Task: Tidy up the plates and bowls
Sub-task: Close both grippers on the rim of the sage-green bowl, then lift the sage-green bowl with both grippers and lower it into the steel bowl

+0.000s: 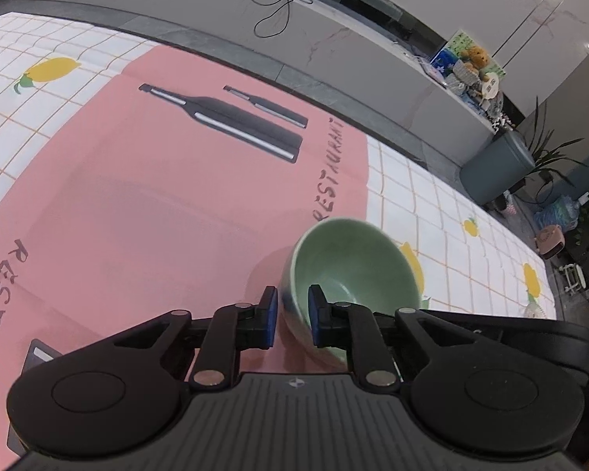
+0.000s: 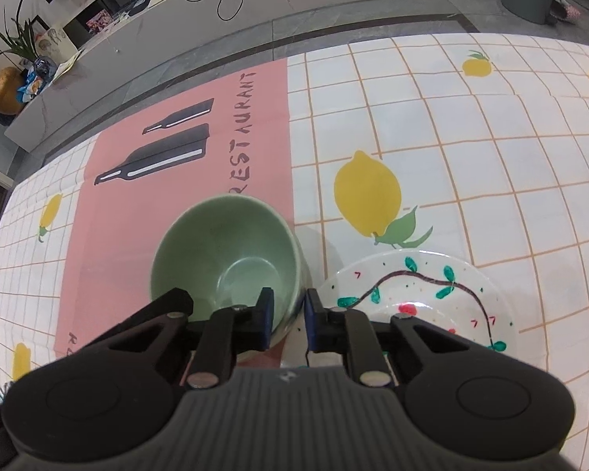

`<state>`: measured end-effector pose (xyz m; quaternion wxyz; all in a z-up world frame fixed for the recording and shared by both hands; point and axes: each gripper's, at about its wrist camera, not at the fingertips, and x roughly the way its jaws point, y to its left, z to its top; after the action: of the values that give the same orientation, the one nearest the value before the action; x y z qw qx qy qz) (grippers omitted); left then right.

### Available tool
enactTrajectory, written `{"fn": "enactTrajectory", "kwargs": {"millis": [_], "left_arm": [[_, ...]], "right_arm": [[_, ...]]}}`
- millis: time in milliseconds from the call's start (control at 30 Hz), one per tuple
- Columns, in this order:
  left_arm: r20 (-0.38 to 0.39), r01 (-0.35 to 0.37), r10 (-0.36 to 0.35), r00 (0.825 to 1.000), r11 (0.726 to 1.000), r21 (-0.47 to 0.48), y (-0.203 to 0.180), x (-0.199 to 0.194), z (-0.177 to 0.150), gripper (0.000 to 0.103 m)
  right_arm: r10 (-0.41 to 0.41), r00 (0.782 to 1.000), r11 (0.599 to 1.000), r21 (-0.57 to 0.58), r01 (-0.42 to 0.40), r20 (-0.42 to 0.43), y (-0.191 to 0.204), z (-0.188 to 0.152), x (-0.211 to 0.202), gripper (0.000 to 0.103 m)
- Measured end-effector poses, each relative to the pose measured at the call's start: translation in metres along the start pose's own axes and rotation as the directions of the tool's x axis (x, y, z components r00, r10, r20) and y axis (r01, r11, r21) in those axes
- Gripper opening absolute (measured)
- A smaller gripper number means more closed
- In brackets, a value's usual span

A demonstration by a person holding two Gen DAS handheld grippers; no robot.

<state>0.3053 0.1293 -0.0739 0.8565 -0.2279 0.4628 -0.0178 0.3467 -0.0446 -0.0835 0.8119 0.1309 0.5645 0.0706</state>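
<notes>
Partly hidden: near wall of green bowl (image 1: 349,271) behind fingers in both views; near edge of painted plate (image 2: 420,298) cut by right gripper (image 2: 288,320); bowl tilted, mouth toward cameras, over pink mat (image 1: 157,196); left gripper (image 1: 292,316) and right each clamped on bowl rim; plate just beside bowl.

Both tongs (image 1: 291,316) (image 2: 288,320) are black, with blue pads and silver screws.
</notes>
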Motion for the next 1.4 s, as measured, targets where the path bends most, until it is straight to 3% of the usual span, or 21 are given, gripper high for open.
{"fn": "enactTrajectory", "kwargs": {"millis": [267,467,900,1133,1400], "left_arm": [[-0.018,-0.037,0.037,0.999,0.999,-0.014,0.002,-0.003,0.002,0.015],[-0.033,-0.008,0.006,0.999,0.998,-0.064,0.01,0.003,0.001,0.019],[-0.025,-0.066,0.067,0.997,0.998,0.017,-0.003,0.003,-0.004,0.017],[-0.036,-0.07,0.07,0.997,0.998,-0.002,-0.005,-0.017,-0.004,0.014],[-0.021,-0.077,0.078,0.997,0.997,0.022,-0.018,-0.061,-0.022,0.013]], "right_arm": [[0.001,1.0,1.0,-0.02,-0.001,-0.008,0.005,-0.001,0.001,0.014],[0.007,1.0,1.0,-0.027,-0.008,-0.014,0.009,0.0,0.005,0.014],[0.008,1.0,1.0,-0.023,-0.008,-0.028,0.009,0.002,0.008,0.01],[0.025,0.999,1.0,0.013,-0.024,-0.048,0.008,-0.003,-0.006,0.011],[0.041,0.999,0.999,0.012,-0.041,-0.002,0.01,-0.03,-0.055,0.01]]}}
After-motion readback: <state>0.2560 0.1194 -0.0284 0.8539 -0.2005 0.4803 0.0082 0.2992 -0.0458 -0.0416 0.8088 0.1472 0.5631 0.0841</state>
